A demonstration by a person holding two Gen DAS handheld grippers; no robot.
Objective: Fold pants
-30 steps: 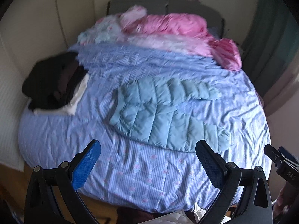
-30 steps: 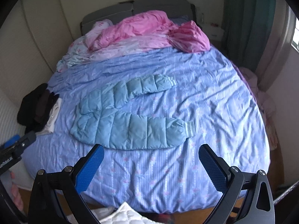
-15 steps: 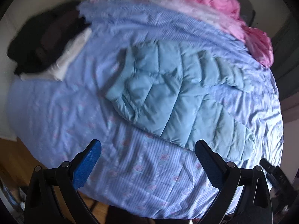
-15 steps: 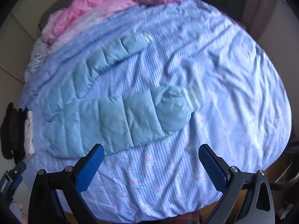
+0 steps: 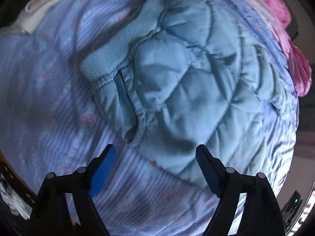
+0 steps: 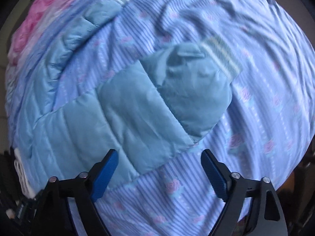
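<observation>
Light blue quilted pants (image 5: 187, 90) lie flat on the blue striped bedspread (image 5: 49, 102), legs spread apart. In the left wrist view the ribbed waistband (image 5: 110, 53) fills the upper middle, and my left gripper (image 5: 155, 169) is open and empty just above the near edge of the waist end. In the right wrist view the near leg (image 6: 128, 108) ends in a striped cuff (image 6: 222, 55), and the far leg (image 6: 78, 31) runs up left. My right gripper (image 6: 159, 173) is open and empty over the near leg's lower edge.
Pink bedding (image 5: 285, 29) is bunched at the head of the bed, also in the right wrist view (image 6: 33, 19). White and dark clothes (image 5: 37, 5) lie left of the pants. The bed edge drops off just behind both grippers.
Both grippers have dropped down and forward toward the pants, which now fill each view. Both stay open. The pants have not moved.
</observation>
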